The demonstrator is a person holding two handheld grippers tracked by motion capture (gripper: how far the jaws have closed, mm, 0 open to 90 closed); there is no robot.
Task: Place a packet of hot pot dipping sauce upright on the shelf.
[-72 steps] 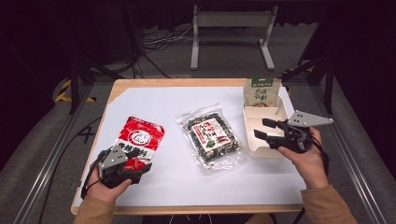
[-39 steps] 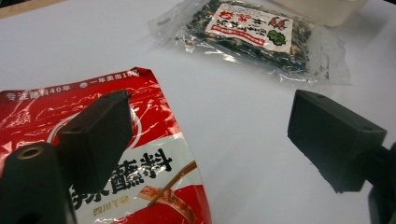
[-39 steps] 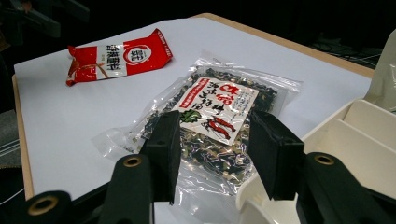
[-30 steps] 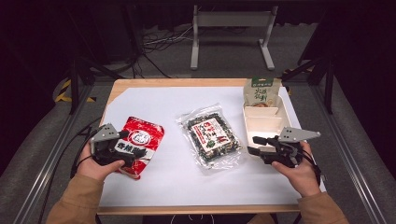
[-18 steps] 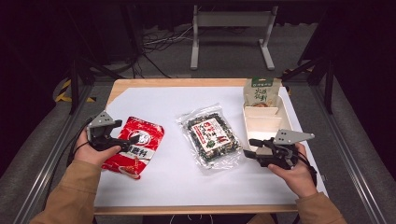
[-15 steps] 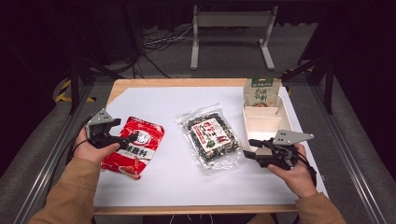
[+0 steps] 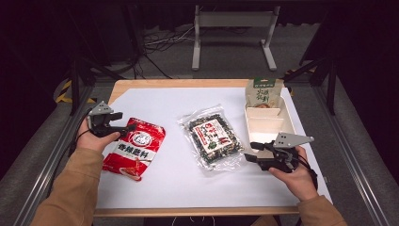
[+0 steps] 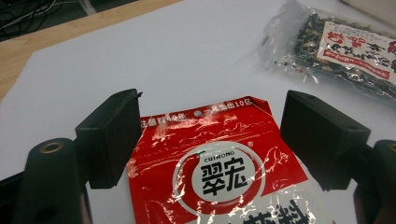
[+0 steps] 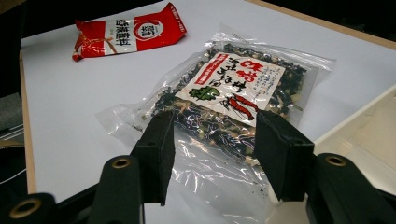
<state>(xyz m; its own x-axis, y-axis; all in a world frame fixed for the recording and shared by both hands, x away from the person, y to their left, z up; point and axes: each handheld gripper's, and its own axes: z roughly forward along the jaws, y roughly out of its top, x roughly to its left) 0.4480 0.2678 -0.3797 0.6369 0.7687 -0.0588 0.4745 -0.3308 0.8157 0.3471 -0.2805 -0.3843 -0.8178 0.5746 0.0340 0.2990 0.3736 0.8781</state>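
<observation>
Red snack bag (image 8: 219,172), printed "CUIHONG" above two bold Chinese characters in a white disc, with a strip of white Chinese print and the figure 10 along its sealed top edge. It lies flat near the left side of the white table sheet (image 7: 188,101). The left gripper (image 7: 126,128) is held roughly level from the table's left edge, its tips over the bag's upper left corner. In the left gripper view its two black jaws flank the bag's top corners, apart from the foil; they have just been closing a little, with the bag's top end between them, yet they are released, gripping nothing.

Clear seaweed packet (image 9: 224,100), with a white label carrying red and black Chinese characters, a green leaf and red chillies. It lies at the sheet's centre, well apart from the red bag, with bare sheet between them. The right gripper (image 7: 250,151) points left and level from the table's right side, and its spread jaws stand at the packet's near right corner; they have been opening, and the pads do not press on the film.

Cream tray (image 7: 282,125), just beside the packet at the sheet's right edge, with a green pouch (image 7: 262,94) standing upright at its far end; the pouch's writing is too small to read. Open sheet remains toward the far edge.
</observation>
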